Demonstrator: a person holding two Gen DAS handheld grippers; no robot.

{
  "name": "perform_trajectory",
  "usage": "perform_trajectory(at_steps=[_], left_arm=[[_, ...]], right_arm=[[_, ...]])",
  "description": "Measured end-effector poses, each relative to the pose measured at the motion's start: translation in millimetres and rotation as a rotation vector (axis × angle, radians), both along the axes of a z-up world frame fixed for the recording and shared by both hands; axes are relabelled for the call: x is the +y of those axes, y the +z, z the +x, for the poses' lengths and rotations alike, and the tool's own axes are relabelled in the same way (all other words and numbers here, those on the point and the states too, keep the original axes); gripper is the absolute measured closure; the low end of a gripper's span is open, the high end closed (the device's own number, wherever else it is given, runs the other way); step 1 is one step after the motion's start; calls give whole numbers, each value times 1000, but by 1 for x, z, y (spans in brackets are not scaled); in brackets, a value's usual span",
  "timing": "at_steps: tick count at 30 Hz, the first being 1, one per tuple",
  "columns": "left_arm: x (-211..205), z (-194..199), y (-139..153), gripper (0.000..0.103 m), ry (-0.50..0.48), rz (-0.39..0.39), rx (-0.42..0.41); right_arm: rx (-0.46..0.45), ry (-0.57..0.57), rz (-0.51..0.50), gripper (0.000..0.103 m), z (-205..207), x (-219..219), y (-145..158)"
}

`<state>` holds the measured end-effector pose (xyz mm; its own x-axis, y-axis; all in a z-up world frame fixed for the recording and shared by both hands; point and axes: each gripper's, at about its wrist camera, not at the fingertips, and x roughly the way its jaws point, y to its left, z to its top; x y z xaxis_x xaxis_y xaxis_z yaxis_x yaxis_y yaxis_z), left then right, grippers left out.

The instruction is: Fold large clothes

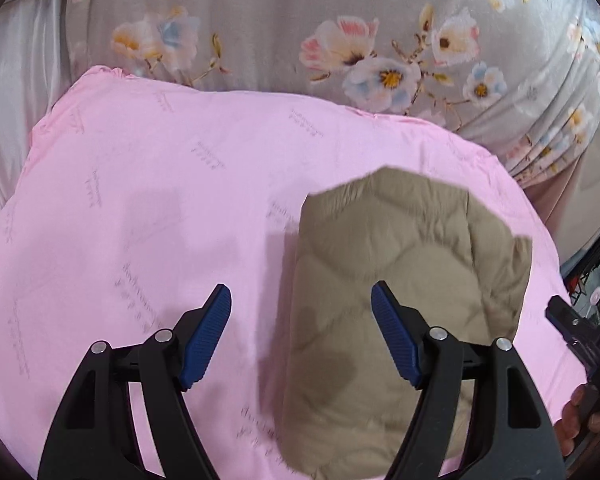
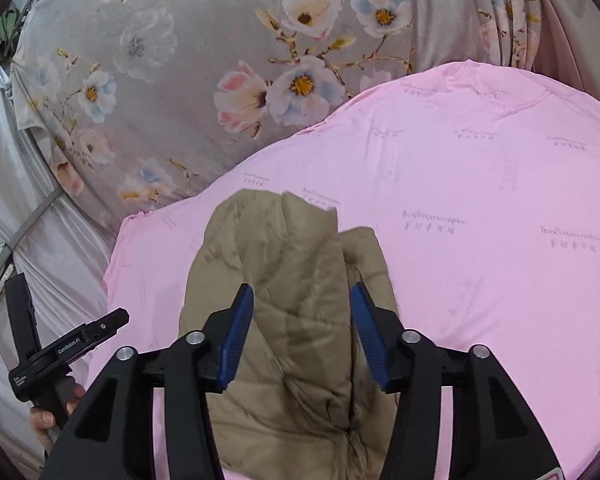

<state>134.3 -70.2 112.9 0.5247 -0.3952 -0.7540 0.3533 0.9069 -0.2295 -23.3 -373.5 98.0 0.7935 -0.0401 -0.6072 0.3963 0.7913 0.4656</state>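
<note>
the folded tan quilted jacket [image 2: 284, 312] lies on a pink sheet [image 2: 480, 200], near its edge. the right gripper [image 2: 302, 332] is above it with jaws apart, holding nothing, and the left gripper [image 1: 301, 332] also stands wide and empty. behind the sheet hangs a flowered grey cloth [image 1: 260, 28].

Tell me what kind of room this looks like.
Probably a bedroom or a similar home space. A tan quilted garment lies folded on a pink printed sheet spread over a soft, bed-like surface, a grey floral fabric hangs behind it, and pale satiny drapes hang beside that.
</note>
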Motion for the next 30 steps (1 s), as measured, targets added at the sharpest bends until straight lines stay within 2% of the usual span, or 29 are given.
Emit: perform_trajectory(at_steps=[2, 5, 6, 7, 10, 11, 13, 16, 19, 21, 24, 30], left_arm=[[-14, 13, 5, 33, -14, -28, 31], [-33, 34, 2, 33, -22, -29, 63], [-39, 40, 2, 33, -22, -23, 65], [-48, 46, 3, 33, -23, -11, 63], [-70, 54, 4, 33, -37, 14, 53], [-79, 57, 4, 33, -44, 21, 51], [-94, 63, -4, 33, -48, 40, 59], [-119, 73, -37, 33, -17, 119, 90], [-127, 78, -68, 30, -6, 142, 119], [-126, 78, -81, 21, 10, 142, 106], [-122, 78, -94, 15, 33, 120, 100], [-126, 74, -110, 13, 49, 150, 34]], right_arm=[[23, 8, 27, 39, 26, -3, -7], [140, -4, 33, 37, 64, -8, -30], [161, -10, 20, 50, 73, -10, -35], [156, -17, 18, 74, 77, -13, -35], [33, -21, 91, 87, 71, -25, -26], [31, -35, 80, 88, 71, -27, -26], [94, -74, 0, 89, 79, -30, -38], [173, -100, -73, 89, 89, -33, -67], [190, -110, -79, 89, 87, -42, -86], [189, -100, -62, 88, 86, -49, -96], [187, -84, -43, 86, 89, -55, -109], [186, -78, -83, 83, 95, -49, -121]])
